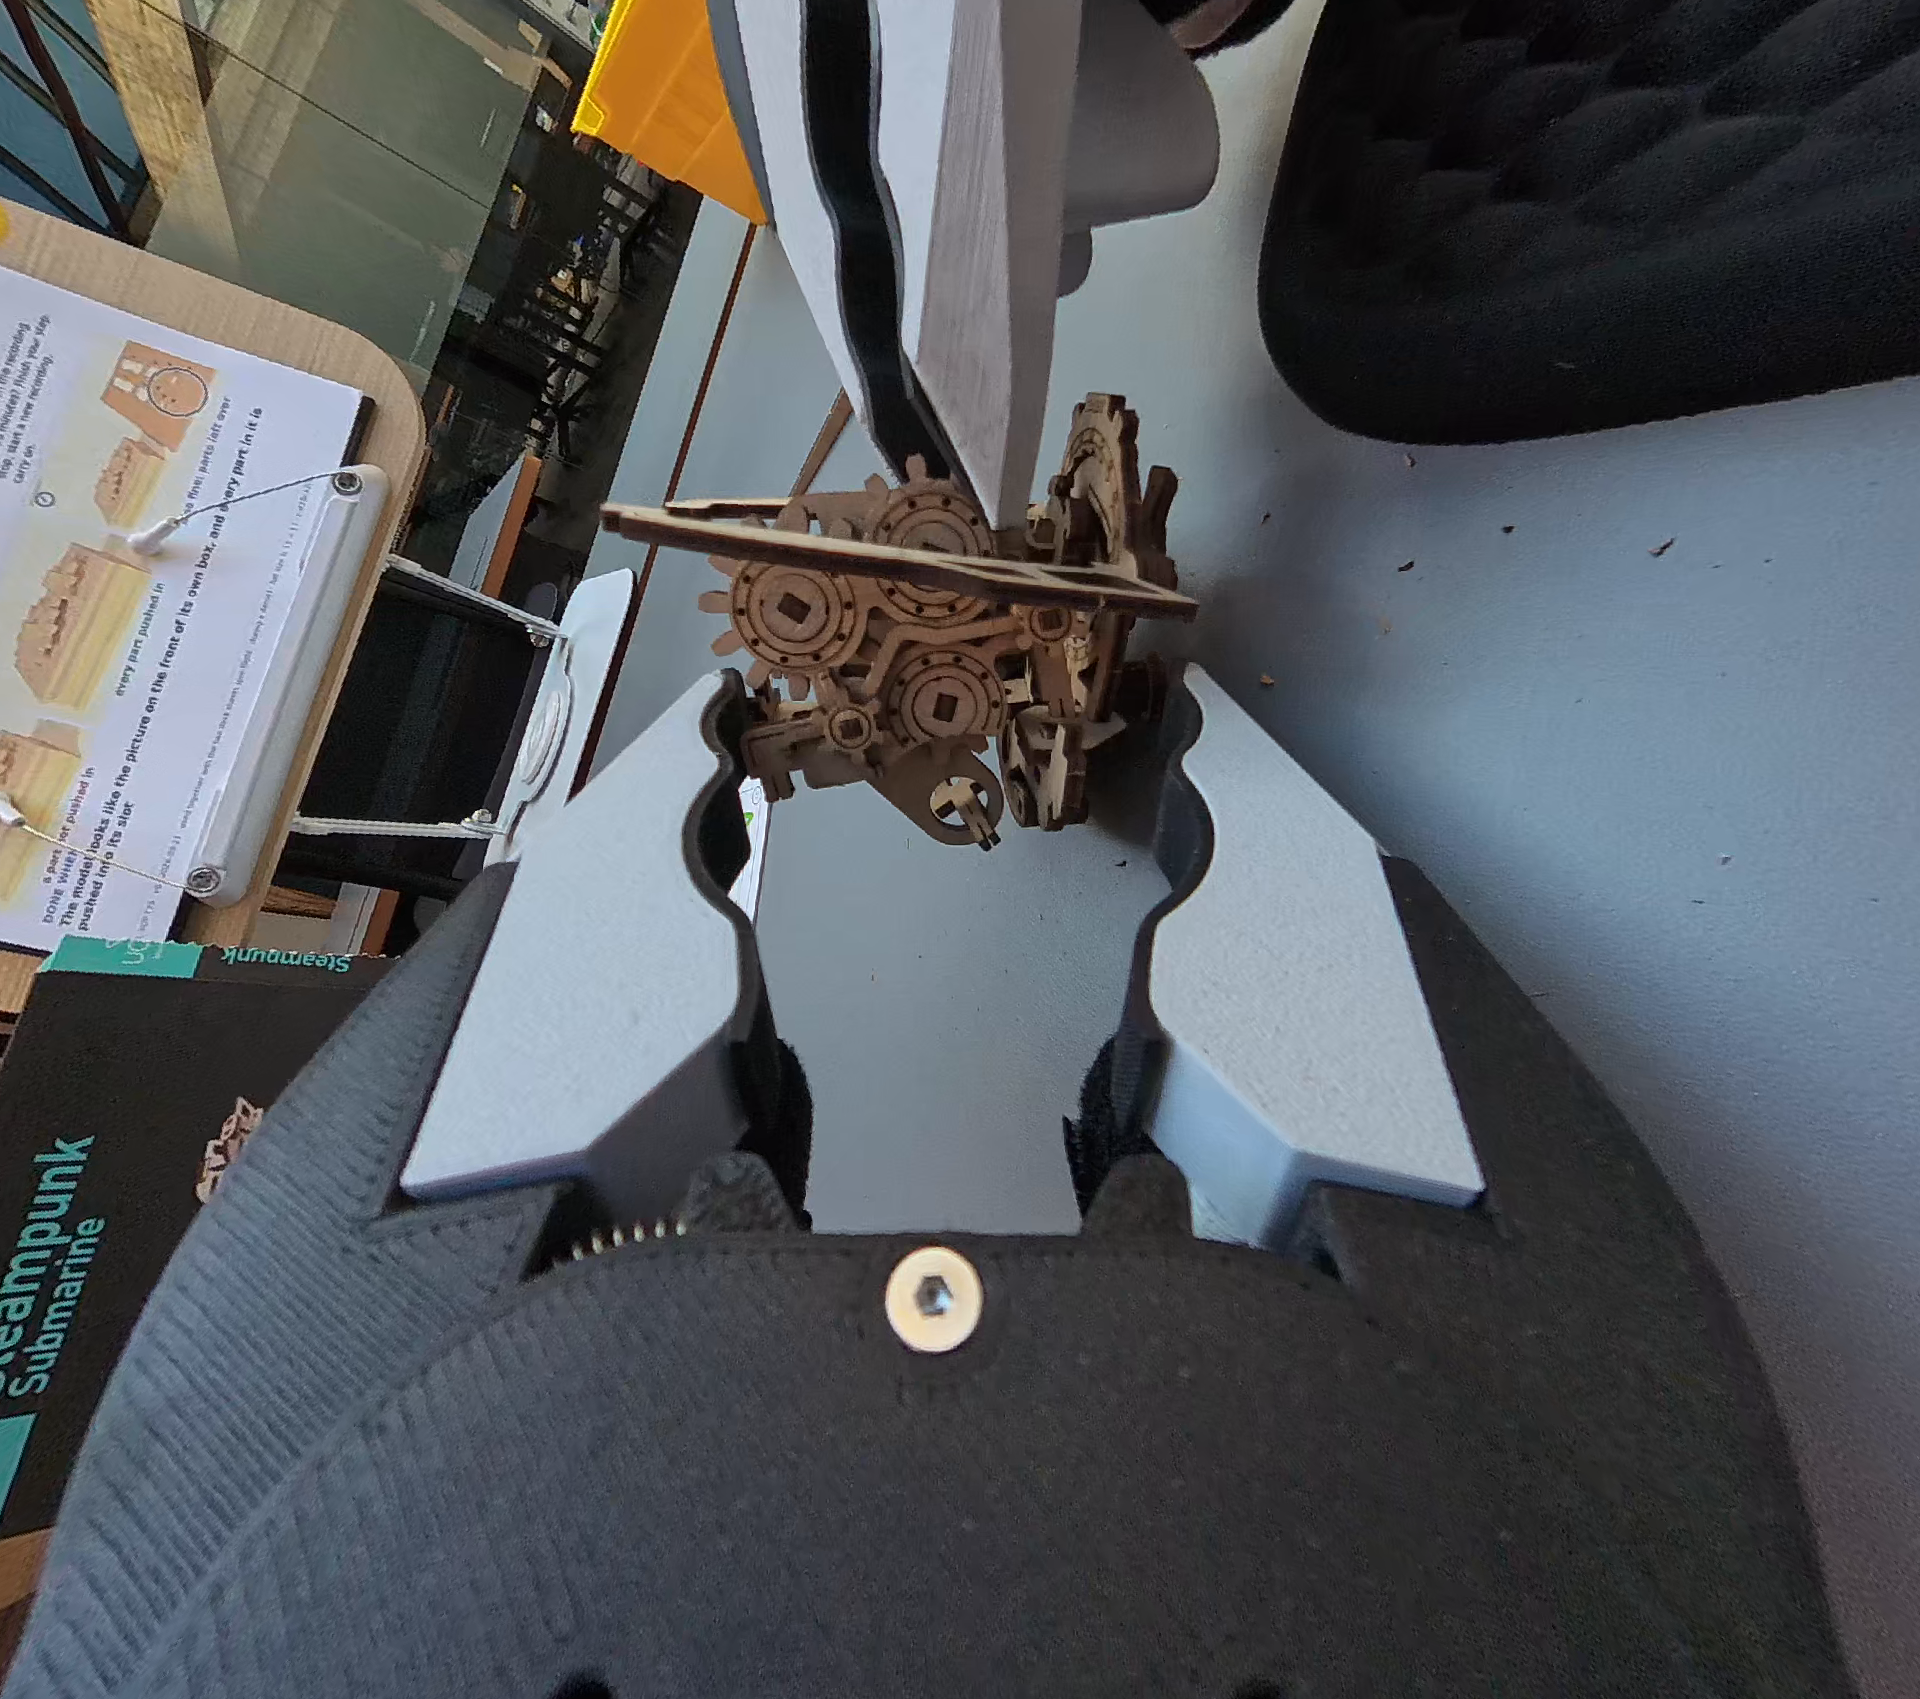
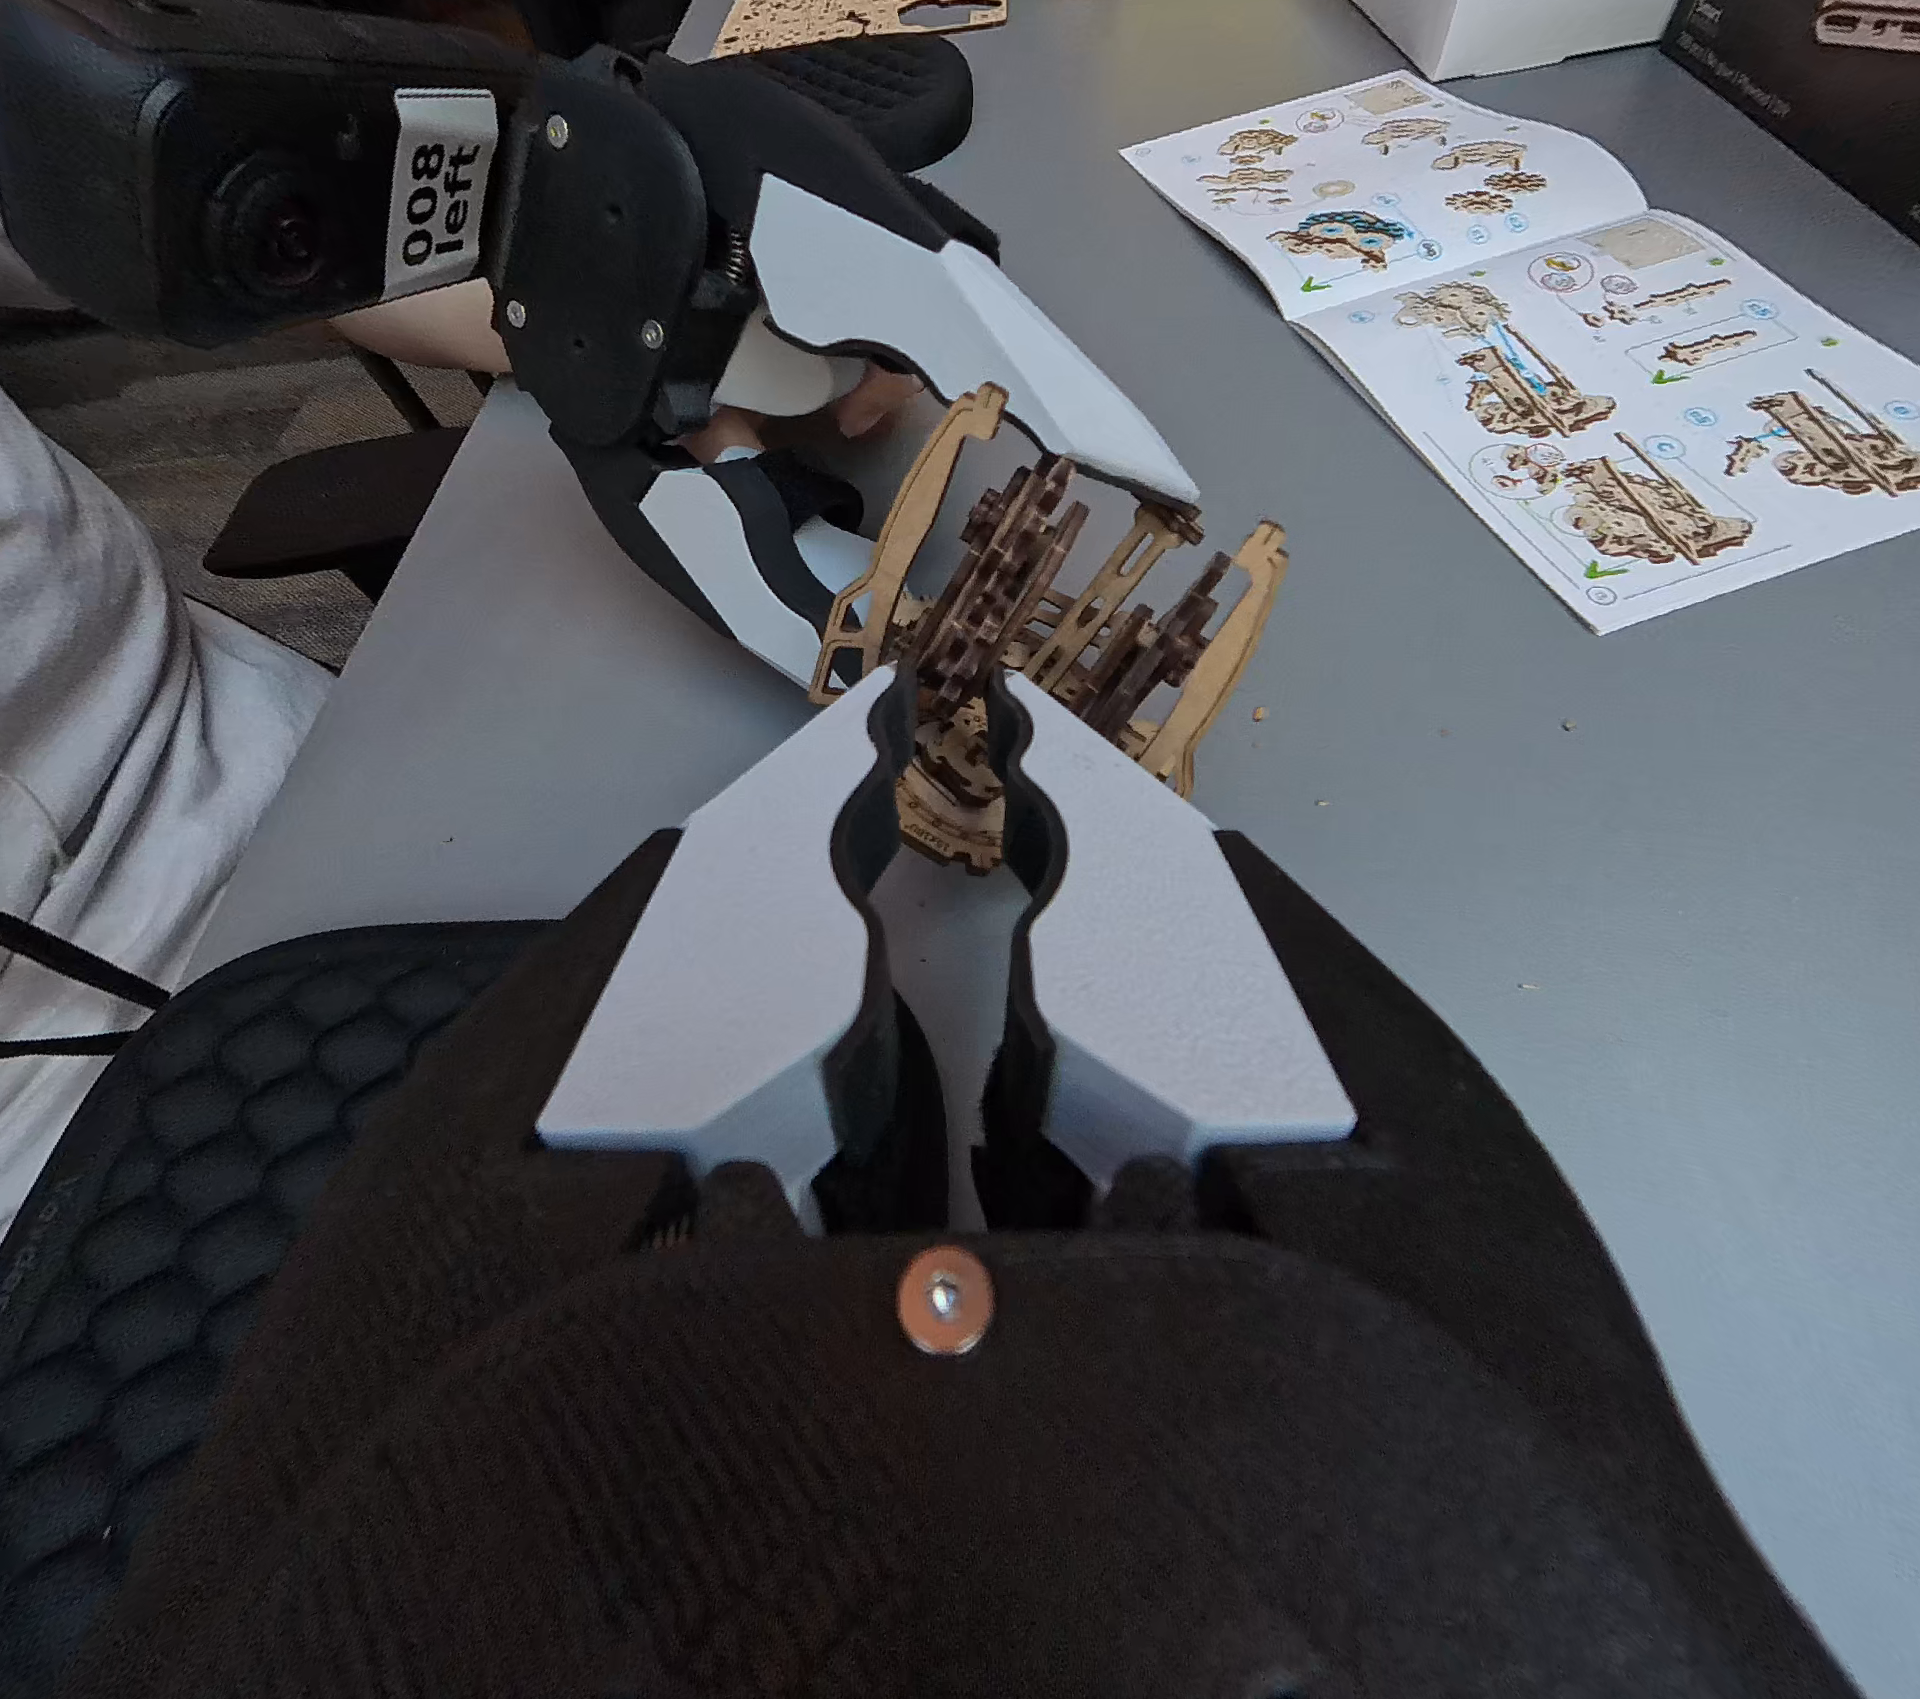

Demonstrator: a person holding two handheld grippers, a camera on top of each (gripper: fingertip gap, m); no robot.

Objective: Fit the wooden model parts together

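Right gripper (image 2: 951,714) is pinched nearly closed on the near end of the wooden model (image 2: 1049,610), which sits on the grey table (image 2: 1455,922). Left gripper (image 1: 961,704) is spread wide around its far side – holding nothing (instruction booklet (image 2: 1558,340) lies open off right).

My left wrist view looks forward along my left gripper (image 1: 961,699), rolled on its side so the grey table (image 1: 1558,766) stands like a wall, and sits very close to the wooden model (image 1: 914,641) at my fingertips. My right wrist view looks along my right gripper (image 2: 951,709) from higher up, tipped down across the same table (image 2: 1455,922) toward its far side, also close in. Both share the model (image 2: 1049,600) and each shows the other gripper reaching in.
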